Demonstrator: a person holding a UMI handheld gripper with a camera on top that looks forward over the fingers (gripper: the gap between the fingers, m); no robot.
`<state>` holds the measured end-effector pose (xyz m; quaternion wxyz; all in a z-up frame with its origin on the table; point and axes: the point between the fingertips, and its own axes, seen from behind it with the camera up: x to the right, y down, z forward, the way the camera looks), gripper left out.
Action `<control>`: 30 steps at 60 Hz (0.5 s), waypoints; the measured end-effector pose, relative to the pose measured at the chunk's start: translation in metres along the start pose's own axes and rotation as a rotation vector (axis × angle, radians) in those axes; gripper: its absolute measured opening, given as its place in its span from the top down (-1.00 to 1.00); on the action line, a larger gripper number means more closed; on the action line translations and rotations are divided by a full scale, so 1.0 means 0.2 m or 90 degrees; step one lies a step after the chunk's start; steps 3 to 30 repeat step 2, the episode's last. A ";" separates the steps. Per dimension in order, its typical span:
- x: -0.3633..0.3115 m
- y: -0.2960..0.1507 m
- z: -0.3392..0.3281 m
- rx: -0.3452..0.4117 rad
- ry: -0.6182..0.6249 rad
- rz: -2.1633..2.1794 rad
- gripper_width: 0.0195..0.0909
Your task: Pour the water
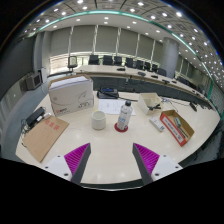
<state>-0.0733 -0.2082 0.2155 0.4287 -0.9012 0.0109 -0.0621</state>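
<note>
My claw point(112, 160) is spread wide with nothing in it, the two purple pads point(77, 154) facing each other over a bare stretch of the pale surface point(110, 150). Nothing touches either finger.

Just beyond the fingers, a little ahead and roughly centred between them, stand the two things I take to be the point of the job: a white cup point(98, 120) and, just beside it on my right, a clear bottle point(124, 116) with a red label, upright on a small white square. The two stand close but apart. A tan board point(44, 137) lies off to the left of my fingers, and a red box point(178, 127) to the right, with a small white object point(157, 125) between it and the bottle. Further back sit a large white box point(71, 94), a laptop point(108, 94) and a cardboard box point(151, 99), then rows of dark chairs point(110, 61) and curtained windows.

As I judge it, the pouring has not begun: the bottle is untouched and upright, and I have yet to reach it, grip it and tip it over the cup.

I cannot tell whether the bottle is capped or how full it is, nor whether the cup already holds any water; its inside is hidden from here.
</note>
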 end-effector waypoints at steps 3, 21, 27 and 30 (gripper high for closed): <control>0.00 0.00 0.00 0.001 0.002 -0.002 -0.87; 0.00 0.00 0.00 0.001 0.002 -0.002 -0.87; 0.00 0.00 0.00 0.001 0.002 -0.002 -0.87; 0.00 0.00 0.00 0.001 0.002 -0.002 -0.87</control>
